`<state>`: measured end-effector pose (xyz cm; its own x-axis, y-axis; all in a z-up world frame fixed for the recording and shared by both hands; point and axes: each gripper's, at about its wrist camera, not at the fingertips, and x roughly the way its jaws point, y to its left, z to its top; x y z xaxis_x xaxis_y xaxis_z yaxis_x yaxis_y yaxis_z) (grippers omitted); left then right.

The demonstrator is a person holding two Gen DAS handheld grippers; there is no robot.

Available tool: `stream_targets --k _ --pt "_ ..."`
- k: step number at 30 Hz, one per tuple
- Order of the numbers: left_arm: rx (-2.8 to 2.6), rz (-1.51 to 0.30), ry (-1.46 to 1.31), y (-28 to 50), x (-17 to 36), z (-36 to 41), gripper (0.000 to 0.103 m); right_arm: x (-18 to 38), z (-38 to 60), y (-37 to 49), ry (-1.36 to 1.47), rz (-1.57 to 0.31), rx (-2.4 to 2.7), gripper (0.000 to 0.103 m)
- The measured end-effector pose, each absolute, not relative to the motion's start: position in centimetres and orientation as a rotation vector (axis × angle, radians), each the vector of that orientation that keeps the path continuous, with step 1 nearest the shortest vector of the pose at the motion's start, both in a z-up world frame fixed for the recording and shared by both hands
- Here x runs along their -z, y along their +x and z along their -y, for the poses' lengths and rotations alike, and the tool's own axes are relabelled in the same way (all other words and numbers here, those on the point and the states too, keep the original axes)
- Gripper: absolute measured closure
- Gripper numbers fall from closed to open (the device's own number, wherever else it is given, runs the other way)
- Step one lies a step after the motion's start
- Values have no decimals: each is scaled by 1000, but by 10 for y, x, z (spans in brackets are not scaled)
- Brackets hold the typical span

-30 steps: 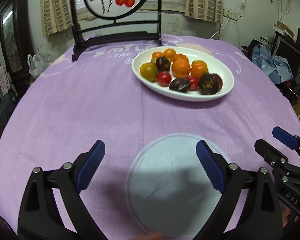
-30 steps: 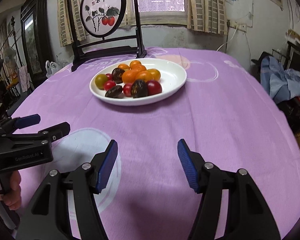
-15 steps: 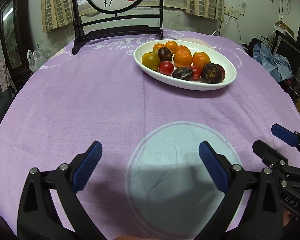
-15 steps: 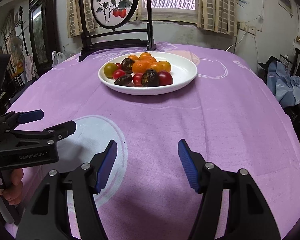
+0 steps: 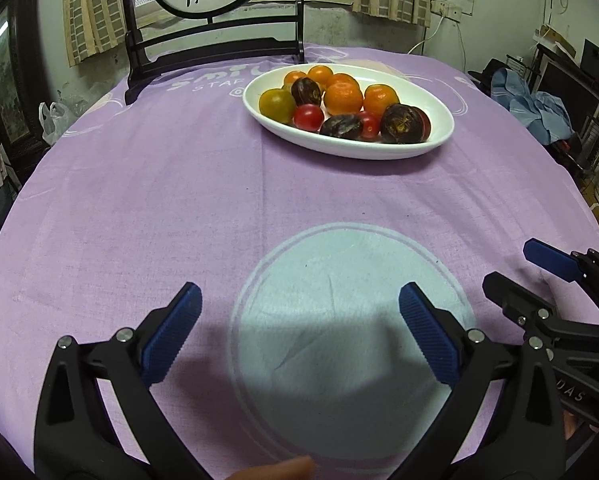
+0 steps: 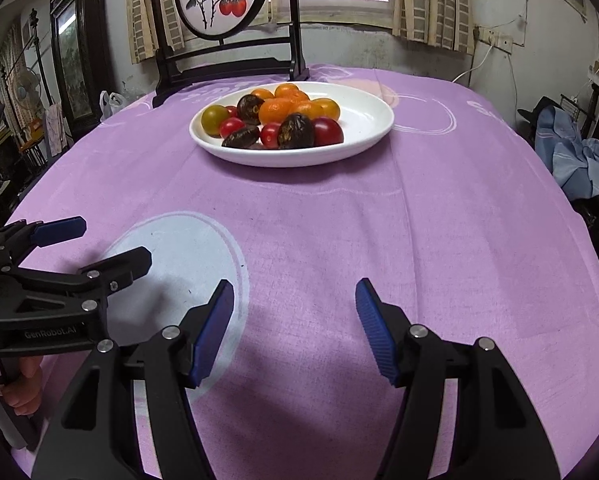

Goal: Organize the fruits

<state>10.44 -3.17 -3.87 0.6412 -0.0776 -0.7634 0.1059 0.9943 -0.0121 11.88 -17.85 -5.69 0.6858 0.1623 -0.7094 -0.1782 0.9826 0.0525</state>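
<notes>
A white oval plate (image 5: 439,136) (image 6: 371,120) sits at the far middle of the table. It holds several fruits: oranges (image 5: 342,98) (image 6: 275,111), red tomatoes (image 5: 308,117) (image 6: 327,131), dark wrinkled fruits (image 5: 401,123) (image 6: 295,131) and a green-yellow tomato (image 5: 277,103) (image 6: 214,119). My left gripper (image 5: 299,330) (image 6: 95,244) is open and empty, low over a pale blue circle on the cloth. My right gripper (image 6: 295,326) (image 5: 517,266) is open and empty, beside the left one. Both are well short of the plate.
A purple tablecloth (image 5: 159,184) (image 6: 459,220) covers the round table. A dark wooden stand with a round painted panel (image 5: 215,52) (image 6: 227,60) stands at the far edge behind the plate. Blue clothes (image 6: 579,160) lie off the table to the right.
Both grippers have moved forward and tilted so the plate looks nearer and lower in view. Both stay open and empty. The fruits have not moved.
</notes>
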Motion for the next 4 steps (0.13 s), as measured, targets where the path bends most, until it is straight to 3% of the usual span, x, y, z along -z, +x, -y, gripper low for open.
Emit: stream_targets --k 4 --pt "93 -872 30 105 39 30 2 60 177 119 -32 -812 -191 39"
